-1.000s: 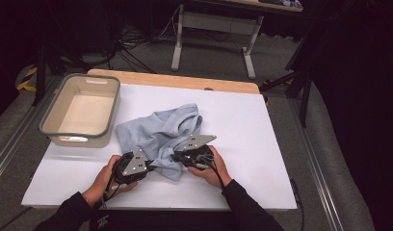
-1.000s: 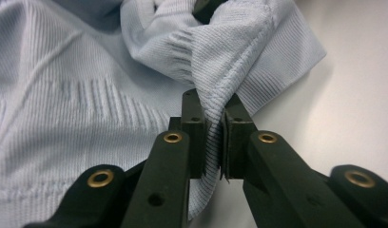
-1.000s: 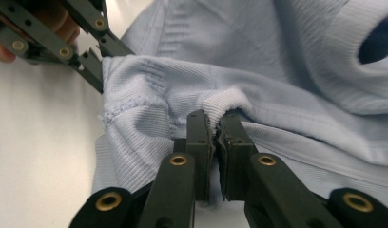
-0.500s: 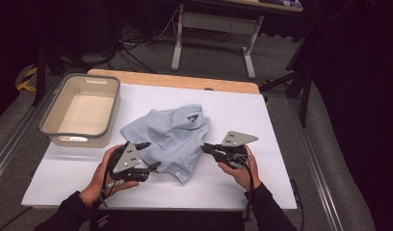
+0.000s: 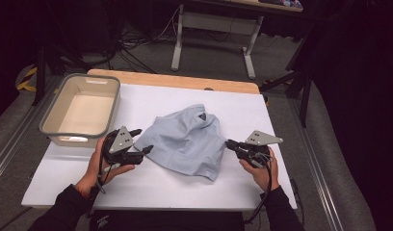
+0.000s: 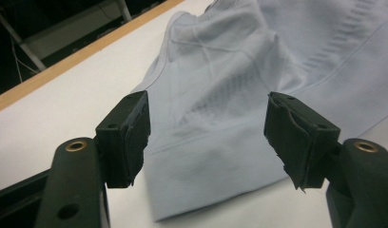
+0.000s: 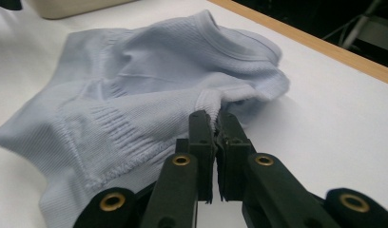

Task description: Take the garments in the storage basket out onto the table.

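One pale blue, ribbed knit garment (image 5: 187,143) lies crumpled on the white-topped table (image 5: 262,110), roughly at its middle, between the two hand-held tools. A small dark tag sits inside its neckline, seen from the high view, but whatever is printed on it is too small to read. No other writing or brand mark can be made out anywhere.

Two tools are at work. The left tool (image 5: 140,141), in the person's left hand (image 5: 99,162), sits at the garment's left edge. Its jaws have just been opening and now stand wide apart; in the left gripper view (image 6: 206,137) the cloth's hem lies on the table between and beyond the black pads (image 6: 128,135), which press on nothing. The right tool (image 5: 229,143), in the right hand (image 5: 260,169), is at the garment's right edge. Its jaws are clenched, and the right gripper view (image 7: 216,116) shows a ribbed fold of the pale blue cloth (image 7: 135,95) pinched between the tips.

One empty beige plastic tub (image 5: 57,109) with a grey rim stands at the table's far left corner, well apart from the garment. One strip of bare wood (image 5: 175,79) runs along the table's far edge.
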The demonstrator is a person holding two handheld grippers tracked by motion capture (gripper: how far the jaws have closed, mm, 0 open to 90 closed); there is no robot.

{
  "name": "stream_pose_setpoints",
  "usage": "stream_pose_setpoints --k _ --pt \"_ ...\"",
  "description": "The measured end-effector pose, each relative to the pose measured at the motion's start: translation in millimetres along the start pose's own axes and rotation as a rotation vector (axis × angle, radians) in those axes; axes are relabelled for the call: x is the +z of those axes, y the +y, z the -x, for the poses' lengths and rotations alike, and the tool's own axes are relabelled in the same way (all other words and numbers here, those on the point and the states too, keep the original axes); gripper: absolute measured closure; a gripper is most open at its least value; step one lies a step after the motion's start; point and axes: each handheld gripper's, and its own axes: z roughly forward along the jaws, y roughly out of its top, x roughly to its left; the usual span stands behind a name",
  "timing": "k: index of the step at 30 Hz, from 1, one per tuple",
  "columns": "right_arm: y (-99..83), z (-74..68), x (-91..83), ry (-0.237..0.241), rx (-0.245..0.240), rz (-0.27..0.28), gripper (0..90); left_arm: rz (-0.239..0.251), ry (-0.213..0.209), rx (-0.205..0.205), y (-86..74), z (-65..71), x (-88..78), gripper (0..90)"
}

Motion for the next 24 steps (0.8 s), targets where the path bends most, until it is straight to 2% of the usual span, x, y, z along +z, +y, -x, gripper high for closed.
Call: stream_pose_setpoints --k 2,5,7,9,10,11,13,15,17,18,19,20,21,22,24 --pt "-2.1 4.7 -1.7 -0.012 0.020 0.008 86.1 -0.025 0.003 0.017 0.8 0.1 8.4 33.3" --pt "-5.5 10.9 -1.5 -0.044 0.046 0.005 85.9 -0.063 -0.005 0.008 1.1 -2.2 22.1 32.9" --pt "-6.3 11.3 0.1 -0.050 0.043 0.002 85.6 -0.084 0.004 0.004 1.0 -4.3 30.5 33.9" --pt "-6.7 10.7 1.8 -0.056 0.040 -0.001 84.8 -0.099 0.015 -0.022 0.5 -8.7 38.3 36.4" --pt "-7.3 10.6 3.2 -0.057 0.036 -0.006 83.3 -0.099 0.015 -0.022 0.5 -8.7 38.3 37.3" --pt "-7.7 10.3 4.7 -0.060 0.029 -0.013 81.7 -0.109 0.026 -0.031 0.5 -12.3 45.2 37.7" --pt "-9.1 9.6 7.4 -0.058 0.030 -0.020 80.1 -0.124 0.021 -0.037 0.7 -15.9 52.8 37.7" --pt "-9.7 9.6 8.6 -0.060 0.034 -0.015 76.0 -0.134 0.020 -0.033 0.7 -18.0 58.1 37.5" --pt "-10.2 10.1 8.8 -0.056 0.042 0.000 67.9 -0.154 0.010 -0.034 -0.8 -20.0 62.6 35.5" --pt "-10.5 10.2 10.3 -0.052 0.049 0.010 55.8 -0.162 0.015 -0.033 -1.6 -20.7 63.7 34.4" --pt "-10.5 10.0 12.1 -0.046 0.050 0.010 48.5 -0.177 0.021 -0.033 -3.0 -21.2 65.0 34.2" --pt "-10.5 8.8 15.1 -0.037 0.050 0.006 45.9 -0.177 0.021 -0.033 -3.0 -21.2 65.0 33.3" --pt "-10.8 6.5 18.9 -0.041 0.038 -0.001 43.7 -0.211 0.015 -0.044 -6.7 -22.9 68.4 32.4" --pt "-10.9 4.7 22.2 -0.046 0.034 -0.006 42.9 -0.218 0.013 -0.046 -7.8 -23.3 69.3 32.8" --pt "-11.4 3.3 26.7 -0.040 0.035 -0.007 43.3 -0.232 -0.008 -0.048 -9.6 -24.1 71.1 39.0"
